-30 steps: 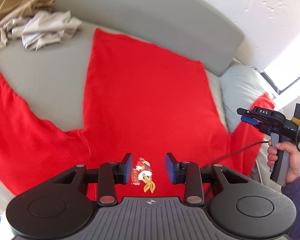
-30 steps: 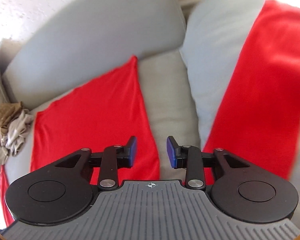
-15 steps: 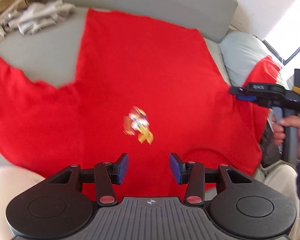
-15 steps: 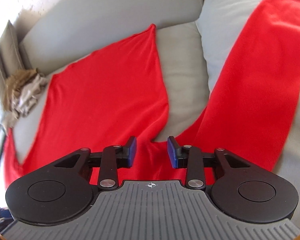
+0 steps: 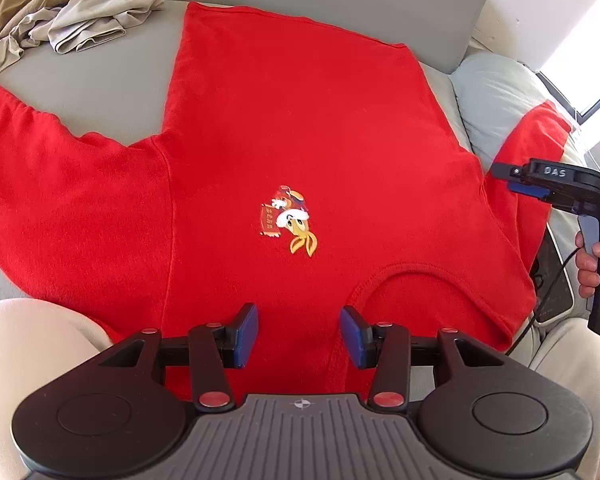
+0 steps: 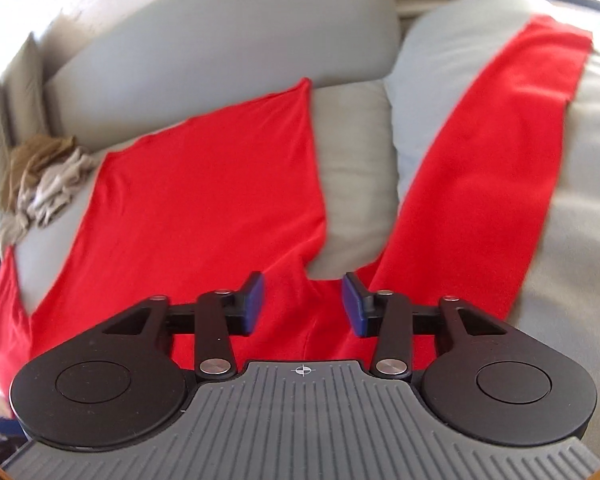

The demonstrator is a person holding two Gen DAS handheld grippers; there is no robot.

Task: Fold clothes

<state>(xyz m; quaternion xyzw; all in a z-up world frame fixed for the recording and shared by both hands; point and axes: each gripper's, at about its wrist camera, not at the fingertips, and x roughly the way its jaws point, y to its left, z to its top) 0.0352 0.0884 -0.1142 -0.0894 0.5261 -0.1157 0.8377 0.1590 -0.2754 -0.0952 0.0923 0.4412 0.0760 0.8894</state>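
Only the left wrist view showed the front of the red sweatshirt: its small cartoon print in the middle of the chest, the round neckline at the edge nearest the camera, and the person's hand on the grip of the right gripper, which hung over the sweatshirt's right sleeve. The right wrist view showed instead that sleeve running up and over the grey sofa's armrest cushion, which the other view caught only at its edge. The sweatshirt lay spread flat and face up on the grey sofa, hem toward the backrest, left sleeve stretched out sideways, smooth apart from soft creases at the armpits. A crumpled heap of beige clothes sat beyond the left sleeve, apart from the sweatshirt. The left gripper hovered over the collar edge with its jaws partly apart, having just been opening, nothing between them. The right gripper likewise stood partly apart, jaws just widened, above the right armpit fold, gripping nothing.
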